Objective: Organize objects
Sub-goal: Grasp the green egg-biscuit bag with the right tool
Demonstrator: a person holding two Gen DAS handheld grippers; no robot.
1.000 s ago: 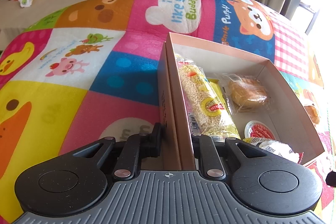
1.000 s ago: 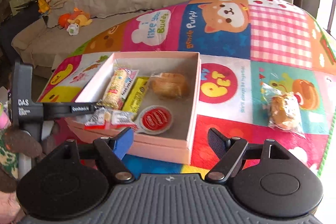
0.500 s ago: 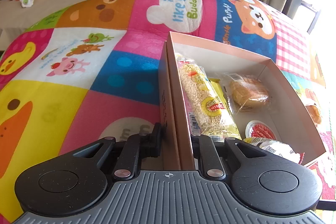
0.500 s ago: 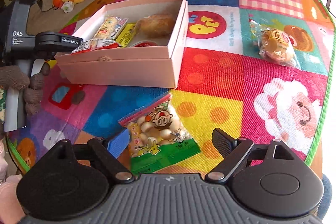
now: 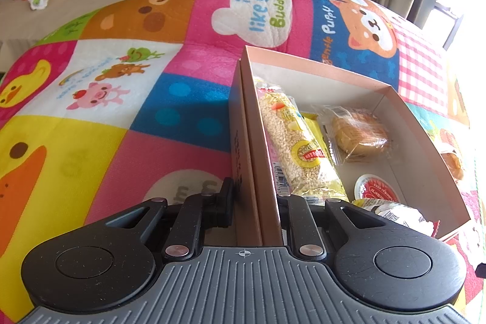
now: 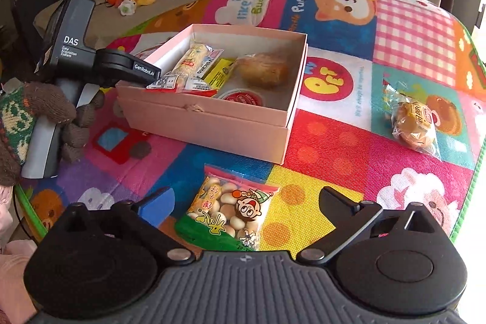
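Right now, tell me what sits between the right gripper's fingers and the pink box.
In the right wrist view, the biscuit packet lies between the right gripper's opening jaws, untouched. Between it and the pink box is only bare play mat.

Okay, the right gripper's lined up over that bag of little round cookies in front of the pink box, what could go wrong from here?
1. The cookie bag lies flat and puffy between the opening right gripper; its fingers may slide off the film or crush the cookies.
2. The pink box is crowded near its front, so the bag might catch the rim.
3. The left gripper pinches only one wall; a bump could tilt the box.
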